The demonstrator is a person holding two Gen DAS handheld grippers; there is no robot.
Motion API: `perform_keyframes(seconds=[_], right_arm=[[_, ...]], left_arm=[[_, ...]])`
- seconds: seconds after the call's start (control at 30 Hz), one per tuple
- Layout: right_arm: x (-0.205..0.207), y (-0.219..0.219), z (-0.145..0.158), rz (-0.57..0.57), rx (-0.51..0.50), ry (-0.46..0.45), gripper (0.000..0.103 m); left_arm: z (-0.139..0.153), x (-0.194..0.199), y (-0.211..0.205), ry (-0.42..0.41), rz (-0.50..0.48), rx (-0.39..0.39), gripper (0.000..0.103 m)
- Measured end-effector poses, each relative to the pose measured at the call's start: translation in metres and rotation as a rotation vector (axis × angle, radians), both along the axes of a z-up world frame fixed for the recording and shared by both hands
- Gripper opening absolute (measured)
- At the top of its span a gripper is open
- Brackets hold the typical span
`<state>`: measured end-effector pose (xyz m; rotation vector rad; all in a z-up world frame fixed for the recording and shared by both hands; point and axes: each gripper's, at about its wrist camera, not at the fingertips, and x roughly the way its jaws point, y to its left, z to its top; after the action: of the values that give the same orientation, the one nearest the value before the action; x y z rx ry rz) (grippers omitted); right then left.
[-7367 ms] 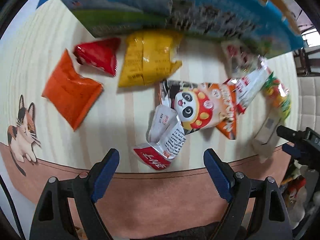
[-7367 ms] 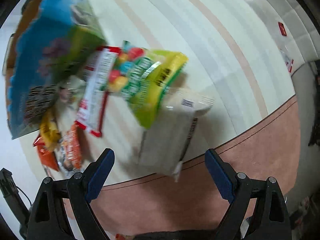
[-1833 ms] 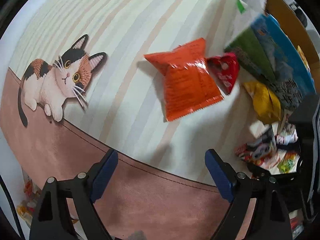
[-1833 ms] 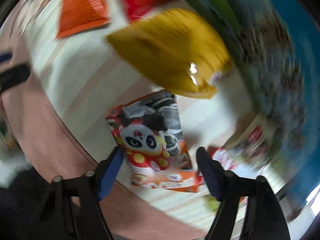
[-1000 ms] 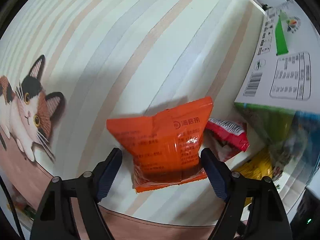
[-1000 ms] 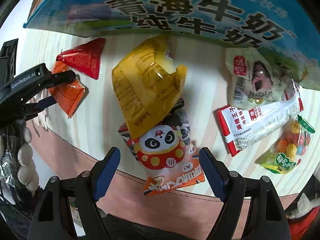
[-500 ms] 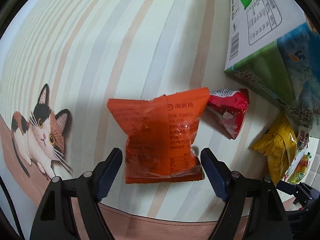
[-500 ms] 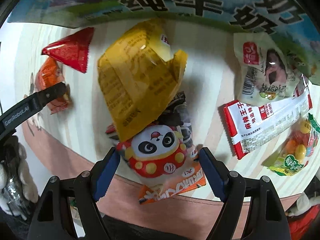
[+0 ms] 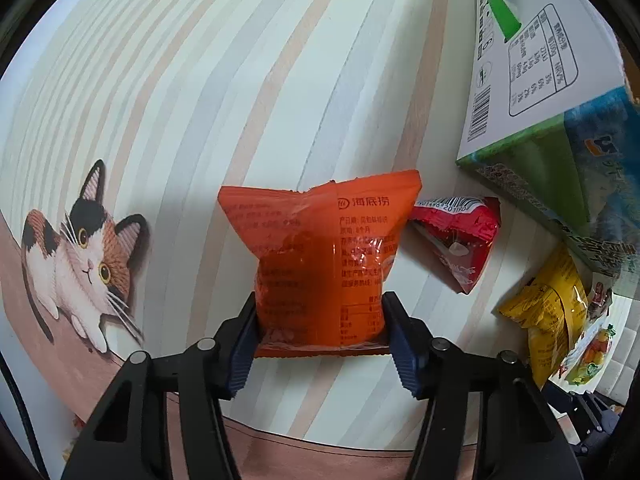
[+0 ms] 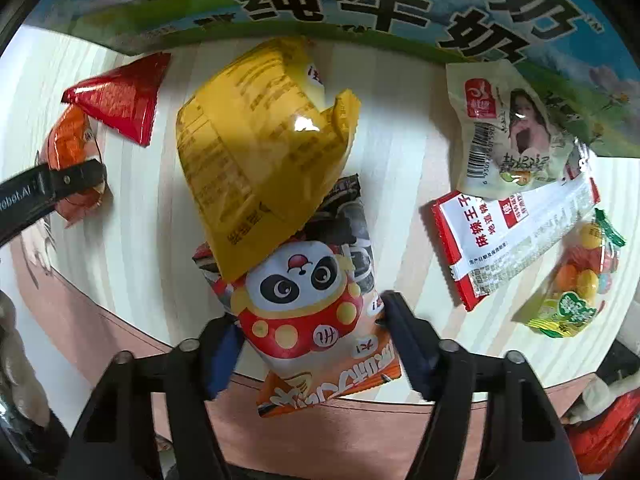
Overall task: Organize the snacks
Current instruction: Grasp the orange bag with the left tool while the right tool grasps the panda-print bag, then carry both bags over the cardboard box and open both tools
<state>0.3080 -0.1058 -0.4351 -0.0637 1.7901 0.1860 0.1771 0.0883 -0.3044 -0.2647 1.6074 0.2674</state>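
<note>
My left gripper (image 9: 320, 336) is shut on the near end of an orange snack packet (image 9: 320, 248) that lies on the striped mat. A red packet (image 9: 460, 236) lies just right of it. My right gripper (image 10: 306, 336) is shut on a panda snack packet (image 10: 304, 292), whose far end is under a yellow packet (image 10: 260, 160). The orange packet (image 10: 72, 148) and the left gripper's finger (image 10: 52, 184) show at the left of the right wrist view, with the red packet (image 10: 120, 96) beside them.
A blue-green milk carton box (image 10: 360, 4) stands along the far side, also in the left wrist view (image 9: 560, 120). A pale packet (image 10: 508, 124), a red-white packet (image 10: 512, 232) and a candy bag (image 10: 576, 288) lie at right. A cat print (image 9: 80, 256) marks the mat (image 9: 224, 80).
Both grippers have moved forward and closed: the left on the orange packet, the right on the panda packet. Half a second ago both were open around them.
</note>
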Motion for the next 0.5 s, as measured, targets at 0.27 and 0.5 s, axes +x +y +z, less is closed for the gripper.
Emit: perform_keyframes(seconds=[0.27,0.5], right_arm=[[-0.015,0.001,0.016,-0.026,0.02,-0.026,0.047],[-0.036,-0.006,0.031,-0.066,0.083,-0.015,0.046]], left_arm=[[0.023,-0.023,-0.02,-0.017,-0.021,-0.001,0.054],[0.043,-0.072,-0.052,-0.029,-0.088,-0.021,0.054]])
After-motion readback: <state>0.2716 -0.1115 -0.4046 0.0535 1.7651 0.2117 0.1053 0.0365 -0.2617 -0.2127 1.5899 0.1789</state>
